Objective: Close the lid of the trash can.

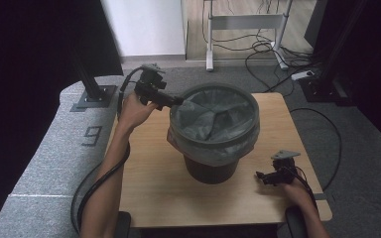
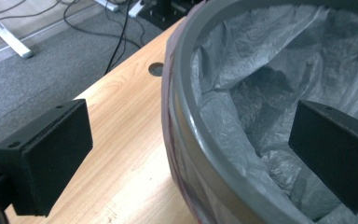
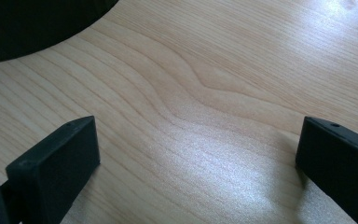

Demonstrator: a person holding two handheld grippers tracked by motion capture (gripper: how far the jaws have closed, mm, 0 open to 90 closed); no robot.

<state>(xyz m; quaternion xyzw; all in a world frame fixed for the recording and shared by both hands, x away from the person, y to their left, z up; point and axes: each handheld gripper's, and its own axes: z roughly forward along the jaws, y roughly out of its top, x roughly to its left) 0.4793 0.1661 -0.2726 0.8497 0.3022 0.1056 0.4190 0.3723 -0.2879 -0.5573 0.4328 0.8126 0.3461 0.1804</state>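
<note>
A dark bin (image 1: 213, 171) lined with a grey plastic bag (image 1: 213, 121) stands in the middle of the wooden table (image 1: 154, 183). My left gripper (image 1: 177, 101) is open at the bin's left rim (image 2: 205, 140), one jaw outside over the table and the other inside over the bag liner (image 2: 261, 84). My right gripper (image 1: 261, 176) rests low at the table's right front, open, with bare wood (image 3: 200, 140) between its jaws. The bin's dark base (image 3: 32, 23) lies ahead of it at upper left in the right gripper view.
The bag's edge is folded down over the bin's outside (image 1: 213, 151). A cable hole (image 2: 156, 69) sits in the tabletop beyond the bin. Grey carpet (image 1: 44, 153) surrounds the table; cables (image 1: 268, 49) and a white frame's legs (image 1: 211, 54) lie on the floor behind.
</note>
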